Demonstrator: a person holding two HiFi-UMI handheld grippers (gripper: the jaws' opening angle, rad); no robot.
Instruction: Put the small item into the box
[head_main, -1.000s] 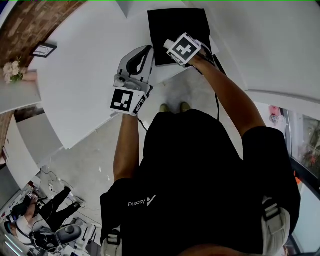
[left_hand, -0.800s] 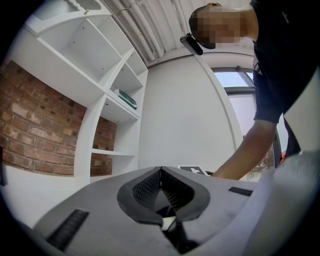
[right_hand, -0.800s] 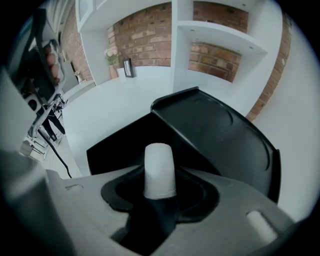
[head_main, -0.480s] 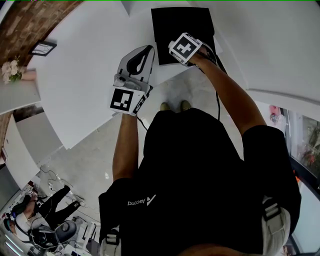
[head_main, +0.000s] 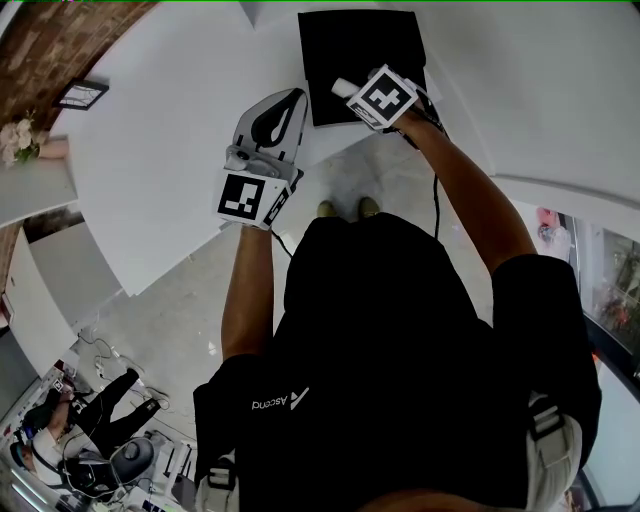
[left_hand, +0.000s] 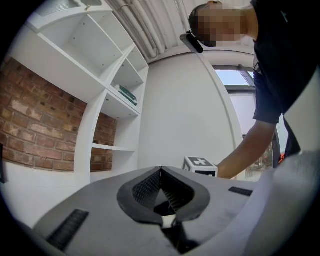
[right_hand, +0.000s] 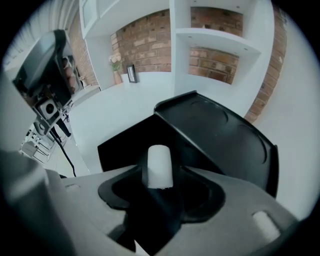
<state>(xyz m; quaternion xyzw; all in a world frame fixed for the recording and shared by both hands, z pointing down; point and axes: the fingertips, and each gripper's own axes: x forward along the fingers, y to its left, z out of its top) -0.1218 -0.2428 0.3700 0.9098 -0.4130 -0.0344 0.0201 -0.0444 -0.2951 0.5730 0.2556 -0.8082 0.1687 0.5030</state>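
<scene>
Over the open black plastic box (right_hand: 131, 142), our right gripper (right_hand: 160, 192) has just spread its jaws wide, and the small white cylinder (right_hand: 159, 166) sits between them, seemingly unpinched. It's the release step; next we lift clear. Our left gripper (left_hand: 161, 175), beside the box, is closed and empty.

Alt text: An indoor workspace, part office and part test lab. A broad white table (head_main: 150, 160) stands on a polished grey floor (head_main: 170, 320). On the far side are a red brick wall (right_hand: 145, 45) and white built-in shelves (left_hand: 107, 97), with a vase of flowers (right_hand: 116, 62) and a small picture frame (right_hand: 131, 73) on the far counter. Bare pipes (left_hand: 145, 30) run along the ceiling, a tall window (left_hand: 242, 105) lies to the right, and at the near left a seated person (head_main: 60, 425) works among loose cables (head_main: 97, 352) and gear on stands (right_hand: 47, 107).
</scene>
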